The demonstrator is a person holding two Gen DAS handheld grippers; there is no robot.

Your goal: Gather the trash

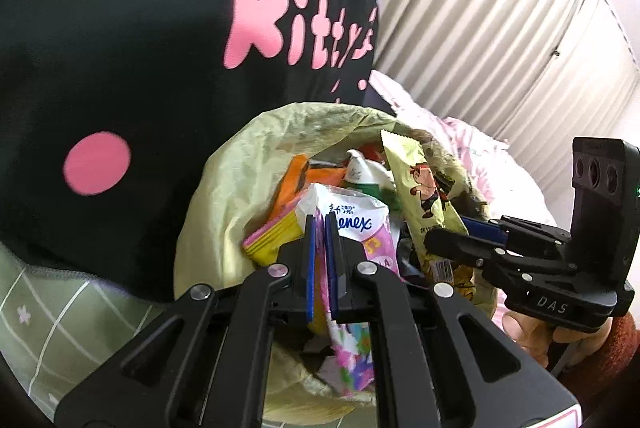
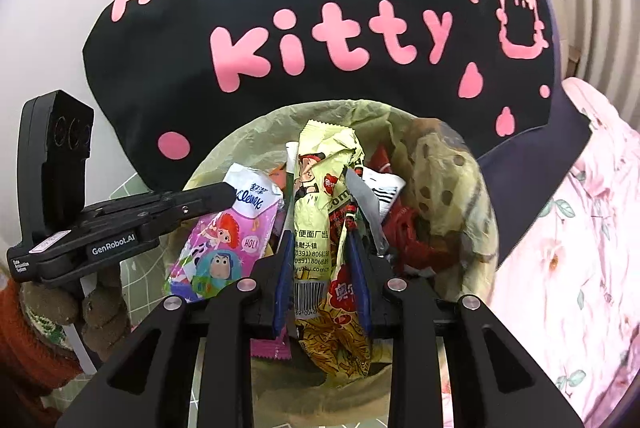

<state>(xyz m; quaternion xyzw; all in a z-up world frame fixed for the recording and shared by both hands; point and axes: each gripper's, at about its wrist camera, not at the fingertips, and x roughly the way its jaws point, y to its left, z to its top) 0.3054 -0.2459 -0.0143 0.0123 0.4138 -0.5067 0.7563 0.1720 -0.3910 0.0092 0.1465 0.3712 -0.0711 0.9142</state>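
trash bag (image 1: pixel 224 187) below; left gripper (image 1: pixel 320 224) pinches tissue pack (image 1: pixel 352 220); right gripper (image 2: pixel 320 248) clamps noodle wrapper (image 2: pixel 320 187).

A home bedroom: pink floral bedding (image 2: pixel 560 268), pleated curtains (image 1: pixel 500 27), lined trash bin (image 1: pixel 208 228).

1. My left gripper (image 1: pixel 320 228) covers the middle of the pink cartoon-printed Kleenex tissue packet (image 1: pixel 352 224).
2. Lower wrappers inside the yellow-lined trash bin (image 2: pixel 248 131): buried, unidentifiable.
3. Black pink-lettered cloth (image 1: pixel 120 47): cropped at the frame edge.
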